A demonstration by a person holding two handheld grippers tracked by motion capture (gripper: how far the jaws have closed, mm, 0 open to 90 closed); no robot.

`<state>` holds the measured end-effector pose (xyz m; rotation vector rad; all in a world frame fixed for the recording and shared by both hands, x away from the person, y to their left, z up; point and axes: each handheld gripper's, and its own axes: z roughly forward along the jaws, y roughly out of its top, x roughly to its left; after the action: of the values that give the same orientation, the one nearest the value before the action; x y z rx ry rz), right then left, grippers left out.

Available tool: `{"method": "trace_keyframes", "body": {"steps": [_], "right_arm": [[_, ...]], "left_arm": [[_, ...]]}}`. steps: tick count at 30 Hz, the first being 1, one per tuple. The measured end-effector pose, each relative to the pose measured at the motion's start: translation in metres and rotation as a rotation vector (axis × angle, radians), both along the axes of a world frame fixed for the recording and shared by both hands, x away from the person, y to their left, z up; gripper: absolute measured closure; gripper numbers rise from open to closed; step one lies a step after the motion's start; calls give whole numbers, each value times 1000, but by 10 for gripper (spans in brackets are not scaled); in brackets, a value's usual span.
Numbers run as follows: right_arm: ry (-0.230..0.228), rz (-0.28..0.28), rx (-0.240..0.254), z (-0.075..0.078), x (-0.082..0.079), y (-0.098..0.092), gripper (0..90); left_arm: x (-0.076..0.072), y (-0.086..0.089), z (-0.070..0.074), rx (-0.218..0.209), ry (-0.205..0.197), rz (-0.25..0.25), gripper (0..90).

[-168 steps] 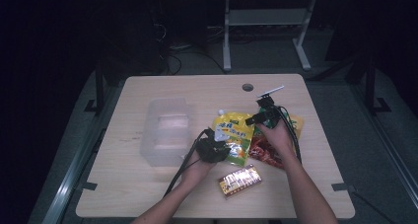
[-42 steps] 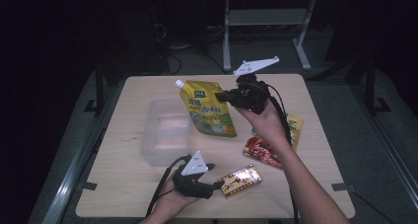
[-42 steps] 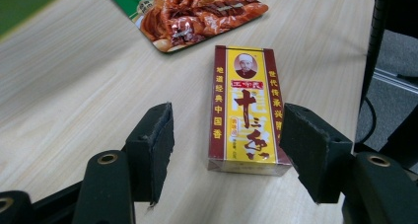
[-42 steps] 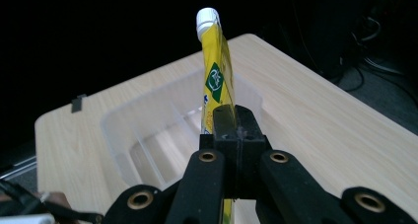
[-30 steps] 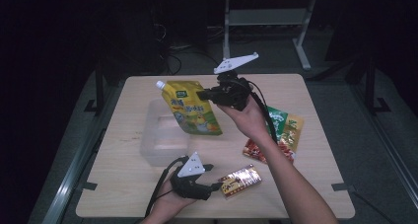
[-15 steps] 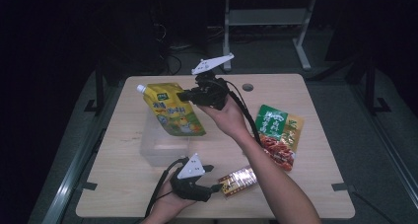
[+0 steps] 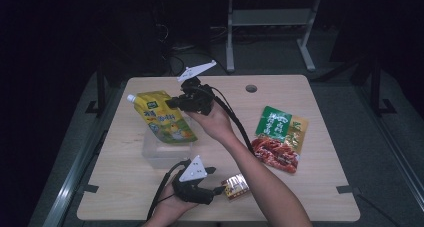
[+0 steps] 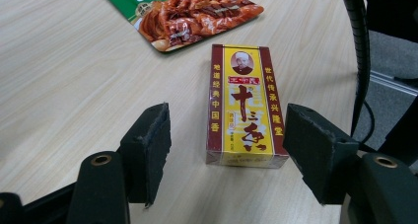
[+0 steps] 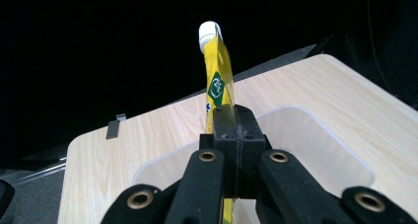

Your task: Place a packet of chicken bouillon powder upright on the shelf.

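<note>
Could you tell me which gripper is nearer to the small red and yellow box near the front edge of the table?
Left. The left gripper has its open jaws on either side of the box; the right gripper is farther back, over the clear container.

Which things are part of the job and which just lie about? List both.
In the job: yellow spout pouch clamped in the right gripper above the clear bin; small red-and-yellow box between the open left gripper jaws.
Lying about: green snack packet.

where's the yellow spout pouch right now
In the high view the yellow spout pouch hangs left of centre, pinched by the right gripper above the clear plastic bin.
</note>
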<state>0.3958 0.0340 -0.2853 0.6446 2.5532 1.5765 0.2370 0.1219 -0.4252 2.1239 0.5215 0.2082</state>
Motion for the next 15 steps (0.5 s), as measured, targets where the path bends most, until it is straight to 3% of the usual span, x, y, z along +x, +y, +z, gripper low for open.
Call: {"method": "trace_keyframes", "body": {"steps": [15], "right_arm": [[49,1,-20,-28,10,12,900]], "left_arm": [[0,0,-3,22,8,-6,344]]}}
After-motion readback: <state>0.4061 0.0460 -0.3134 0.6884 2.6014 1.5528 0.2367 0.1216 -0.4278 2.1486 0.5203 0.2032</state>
